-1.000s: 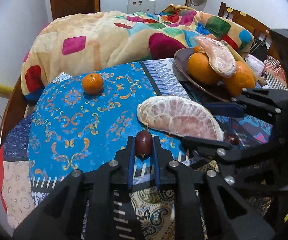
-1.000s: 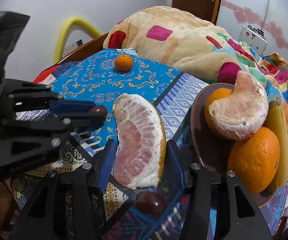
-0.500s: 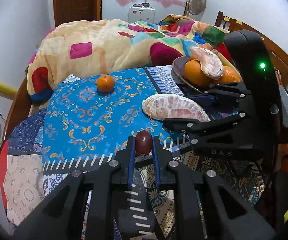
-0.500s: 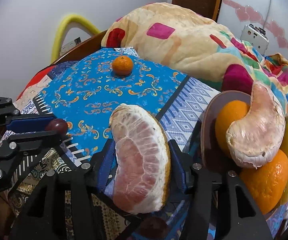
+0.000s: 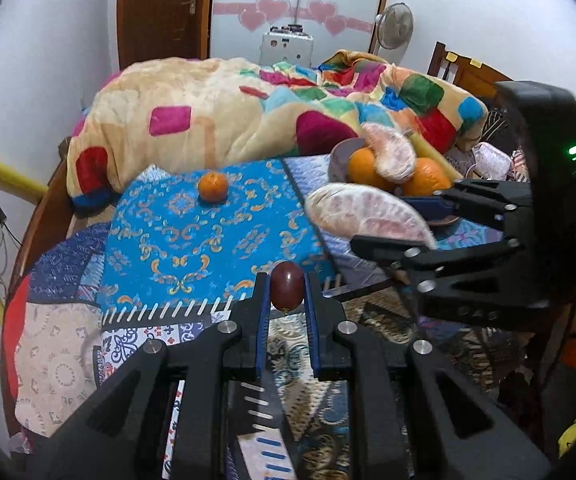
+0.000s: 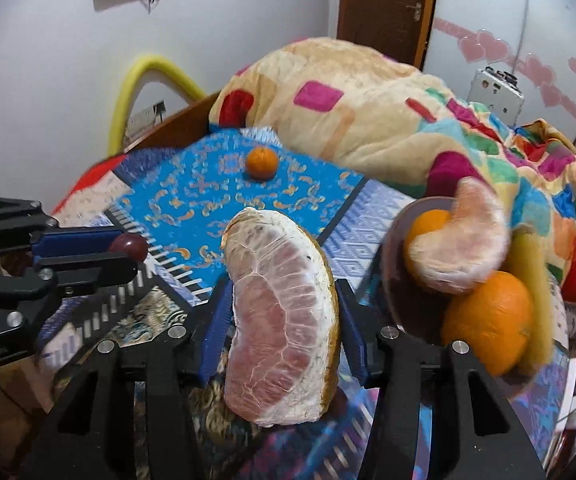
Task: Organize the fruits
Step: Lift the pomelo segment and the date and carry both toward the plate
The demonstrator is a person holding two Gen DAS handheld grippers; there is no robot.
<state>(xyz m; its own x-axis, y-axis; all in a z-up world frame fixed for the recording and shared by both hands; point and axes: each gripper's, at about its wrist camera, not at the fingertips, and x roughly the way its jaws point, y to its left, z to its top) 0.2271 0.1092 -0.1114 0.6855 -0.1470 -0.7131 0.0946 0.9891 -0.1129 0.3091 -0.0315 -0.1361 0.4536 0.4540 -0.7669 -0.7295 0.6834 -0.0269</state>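
Note:
My left gripper (image 5: 286, 288) is shut on a small dark red grape (image 5: 286, 286), held above the patterned cloth; the same grape (image 6: 129, 246) shows at the left of the right wrist view. My right gripper (image 6: 281, 300) is shut on a large peeled pomelo wedge (image 6: 283, 320), lifted off the cloth; that wedge (image 5: 364, 216) appears at right in the left wrist view. A brown plate (image 6: 398, 280) at the right holds two oranges (image 6: 488, 320), another pomelo piece (image 6: 464, 248) and a banana (image 6: 532, 272). One small mandarin (image 6: 261, 163) sits alone on the blue cloth.
The blue patterned cloth (image 5: 191, 240) covers a bed surface; a thick multicoloured blanket (image 5: 223, 120) is heaped behind it. A yellow tube (image 6: 139, 80) and a wooden bed edge (image 6: 171, 124) lie at the left. A wooden headboard (image 5: 464, 72) stands at the far right.
Both grippers have risen away from the cloth with their fruit. The pomelo wedge has left the surface, and the table and plate look farther off in both views.

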